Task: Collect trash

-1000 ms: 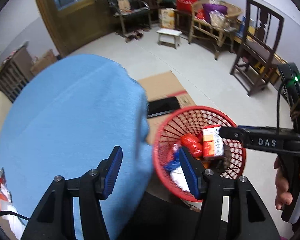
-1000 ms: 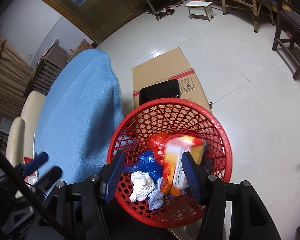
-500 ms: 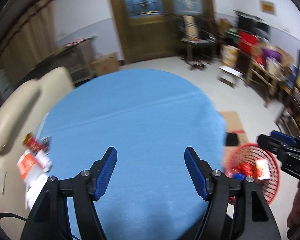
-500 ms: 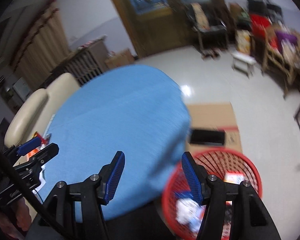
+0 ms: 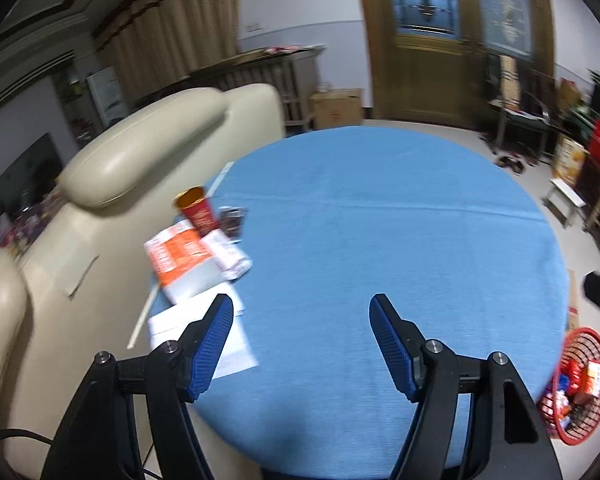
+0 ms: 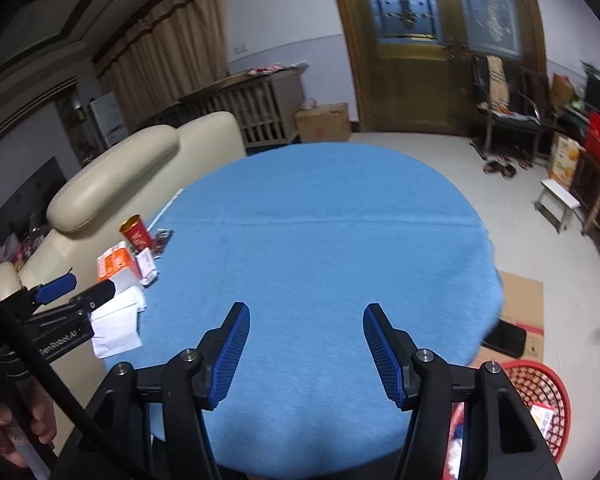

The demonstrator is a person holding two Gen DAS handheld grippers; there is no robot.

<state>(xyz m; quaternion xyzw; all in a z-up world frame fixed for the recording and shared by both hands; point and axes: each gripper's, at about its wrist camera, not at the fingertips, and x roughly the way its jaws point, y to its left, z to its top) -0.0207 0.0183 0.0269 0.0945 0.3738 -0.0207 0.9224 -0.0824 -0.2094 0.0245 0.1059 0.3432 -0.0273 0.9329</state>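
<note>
A round table with a blue cloth (image 5: 380, 248) fills both views (image 6: 320, 248). At its left edge lie a red paper cup (image 5: 198, 210), an orange-and-white packet (image 5: 180, 256), a pink-white pack (image 5: 228, 254) and white paper (image 5: 204, 332); the cup (image 6: 137, 232) and packet (image 6: 116, 264) also show in the right wrist view. A red mesh basket (image 5: 598, 352) with trash stands on the floor at the right, also in the right wrist view (image 6: 540, 380). My left gripper (image 5: 302, 336) is open and empty above the table's near side. My right gripper (image 6: 306, 344) is open and empty too.
A cream sofa (image 5: 140, 152) stands close along the table's left side. A flattened cardboard box (image 6: 520, 300) lies on the floor by the basket. A stool (image 6: 560, 200), chairs and cluttered shelves stand at the far right. A wooden door (image 6: 412, 40) is at the back.
Both grippers have swung left and up from over the basket to face the table. The dropped carton now lies in the basket. The trash at the table's left edge has come into view.
</note>
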